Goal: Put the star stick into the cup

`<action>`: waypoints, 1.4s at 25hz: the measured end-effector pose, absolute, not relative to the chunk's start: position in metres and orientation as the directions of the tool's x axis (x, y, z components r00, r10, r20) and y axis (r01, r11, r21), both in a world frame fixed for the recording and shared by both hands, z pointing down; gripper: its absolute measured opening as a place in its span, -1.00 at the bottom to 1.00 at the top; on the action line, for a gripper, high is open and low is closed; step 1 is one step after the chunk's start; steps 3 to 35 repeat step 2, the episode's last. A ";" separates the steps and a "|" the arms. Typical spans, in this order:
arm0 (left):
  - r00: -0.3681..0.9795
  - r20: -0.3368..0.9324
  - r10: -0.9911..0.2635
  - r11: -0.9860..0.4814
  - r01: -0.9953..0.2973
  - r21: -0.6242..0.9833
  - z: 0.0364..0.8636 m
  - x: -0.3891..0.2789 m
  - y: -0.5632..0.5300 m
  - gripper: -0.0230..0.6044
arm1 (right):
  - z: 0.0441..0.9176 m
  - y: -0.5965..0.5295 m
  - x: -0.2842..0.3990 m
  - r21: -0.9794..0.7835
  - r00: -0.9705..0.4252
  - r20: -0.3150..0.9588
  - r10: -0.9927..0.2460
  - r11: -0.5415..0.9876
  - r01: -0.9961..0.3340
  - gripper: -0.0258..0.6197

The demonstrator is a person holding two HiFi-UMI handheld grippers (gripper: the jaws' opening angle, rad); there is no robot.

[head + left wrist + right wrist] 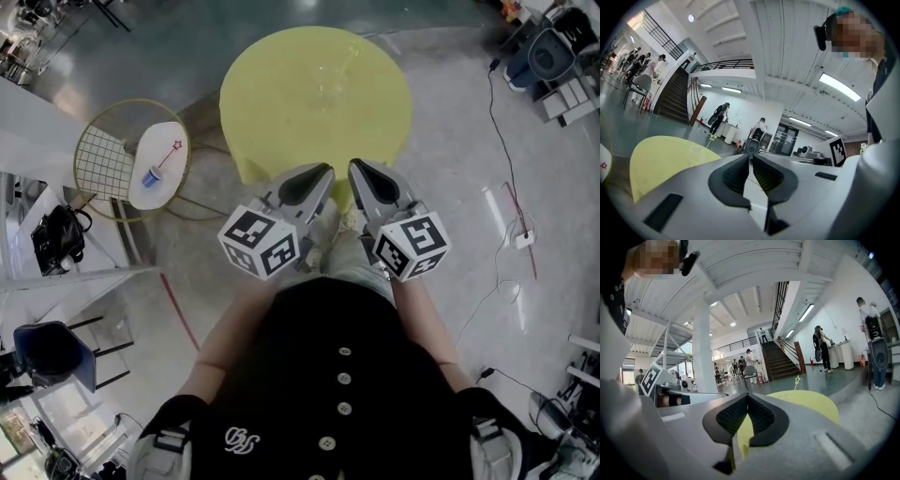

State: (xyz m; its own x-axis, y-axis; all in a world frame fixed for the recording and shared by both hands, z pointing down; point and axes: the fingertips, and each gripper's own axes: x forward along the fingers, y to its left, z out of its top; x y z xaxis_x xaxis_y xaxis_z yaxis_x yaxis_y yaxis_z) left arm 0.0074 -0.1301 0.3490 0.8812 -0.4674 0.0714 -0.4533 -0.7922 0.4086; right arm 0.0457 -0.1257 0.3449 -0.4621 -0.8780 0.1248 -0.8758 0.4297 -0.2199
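Observation:
A clear cup (pixel 330 84) stands on the round yellow table (pixel 281 122), with a pale green star stick (pixel 345 61) leaning in it. The left gripper view shows the cup (pixel 699 151) and the star (pixel 712 138) far ahead. In the right gripper view the star (pixel 797 379) rises above the table's far side. My left gripper (pixel 322 175) and right gripper (pixel 359 172) hang side by side at the table's near edge, close to my body. Both are shut with nothing between the jaws (pixel 751 154) (pixel 747 395).
At the left stands a small white side table (pixel 141 192) with a red star stick (pixel 172 153) and a blue cup (pixel 151 176) on it, beside a gold wire frame (pixel 101 161). Cables (pixel 506 178) run over the floor at the right. People stand far off.

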 end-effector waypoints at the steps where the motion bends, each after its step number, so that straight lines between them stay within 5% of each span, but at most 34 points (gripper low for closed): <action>1: 0.882 0.074 -0.466 -0.792 -0.453 0.410 0.350 0.007 -0.129 -0.82 | 0.346 -0.125 0.045 -0.221 -0.462 0.126 -0.878 0.429 -0.876 -0.91; 35: 0.882 0.076 -0.465 -0.792 -0.453 0.411 0.351 0.006 -0.128 -0.82 | 0.347 -0.124 0.045 -0.221 -0.462 0.128 -0.878 0.429 -0.876 -0.91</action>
